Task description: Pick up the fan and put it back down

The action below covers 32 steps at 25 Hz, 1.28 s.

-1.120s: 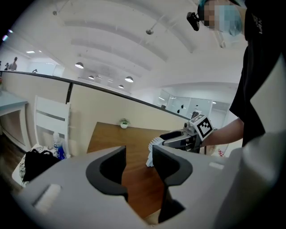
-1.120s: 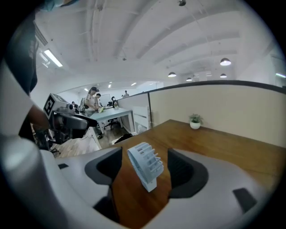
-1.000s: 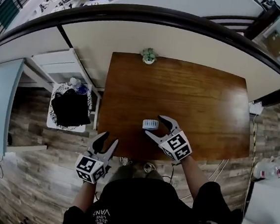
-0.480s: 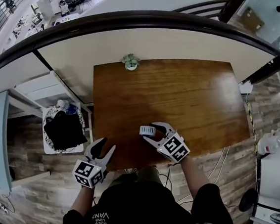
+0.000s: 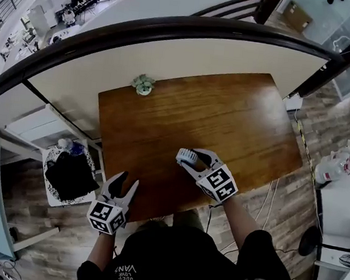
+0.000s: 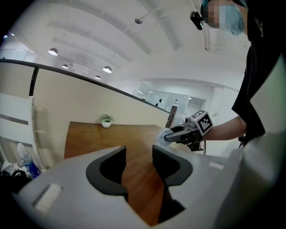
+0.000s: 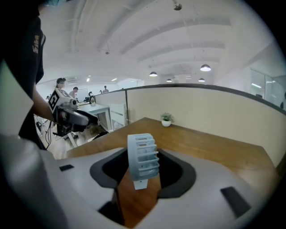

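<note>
A small pale-blue fan [image 5: 185, 156] stands near the front edge of the brown wooden table [image 5: 239, 118]. My right gripper [image 5: 191, 158] reaches around it, and its jaws are closing with the fan [image 7: 143, 159] between them. The pads lie close to its sides, but I see no clear press. My left gripper [image 5: 119, 189] hangs off the table's front left corner. It is open and empty, as the left gripper view [image 6: 138, 163] shows. From there the fan [image 6: 163, 137] shows at the right gripper's tips [image 6: 172, 134].
A small potted plant [image 5: 143, 85] sits at the table's far edge. A curved partition [image 5: 172, 49] runs behind the table. To the left stands a white shelf unit holding a black bag [image 5: 69, 175]. Cables hang by the front right edge [image 5: 268, 199].
The right gripper has pushed forward, so the fan now sits between its jaws instead of at their tips, and the jaws have narrowed. The left gripper drifted a little left and down.
</note>
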Motion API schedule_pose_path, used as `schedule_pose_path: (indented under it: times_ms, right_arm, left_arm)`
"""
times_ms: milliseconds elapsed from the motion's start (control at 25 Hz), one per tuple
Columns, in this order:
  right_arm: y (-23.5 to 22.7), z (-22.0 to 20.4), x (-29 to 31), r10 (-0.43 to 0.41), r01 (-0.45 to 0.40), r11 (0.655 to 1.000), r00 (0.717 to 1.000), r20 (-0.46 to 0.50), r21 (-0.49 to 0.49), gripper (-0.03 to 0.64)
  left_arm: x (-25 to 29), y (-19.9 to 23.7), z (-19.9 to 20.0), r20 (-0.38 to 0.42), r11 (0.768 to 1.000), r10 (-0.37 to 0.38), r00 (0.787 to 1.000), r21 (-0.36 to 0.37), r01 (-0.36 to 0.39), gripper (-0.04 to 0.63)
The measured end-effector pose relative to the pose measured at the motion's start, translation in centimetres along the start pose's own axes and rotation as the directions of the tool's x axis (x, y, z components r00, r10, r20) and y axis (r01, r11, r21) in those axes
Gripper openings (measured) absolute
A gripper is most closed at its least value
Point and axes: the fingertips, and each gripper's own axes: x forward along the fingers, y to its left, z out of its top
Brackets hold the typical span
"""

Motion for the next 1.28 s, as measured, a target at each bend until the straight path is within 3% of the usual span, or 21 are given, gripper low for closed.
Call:
schedule_pose_path:
  times_ms: [320, 720, 1280]
  right_arm:
    - [-10.5, 2.1, -1.5, -0.096, 0.095, 0.995, 0.995, 0.031, 0.005, 0.195]
    - [-22.8, 4.1, 0.3, -0.142, 0.139, 0.989, 0.987, 0.077, 0.043, 0.192]
    - [-32.8, 7.5, 7.5, -0.153, 0.157, 0.987, 0.984, 0.096, -0.032, 0.190]
  left_arm:
    - [4.8, -0.6, 3.0, 0.047, 0.996, 0.087, 0.995, -0.004, -0.087, 0.164]
    - [10.5, -0.5, 5.0, 0.061, 0.984, 0.178, 0.982, -0.010, -0.178, 0.037]
    - [13.5, 0.7, 3.2, 0.008, 0.959, 0.274, 0.962, -0.076, -0.273, 0.012]
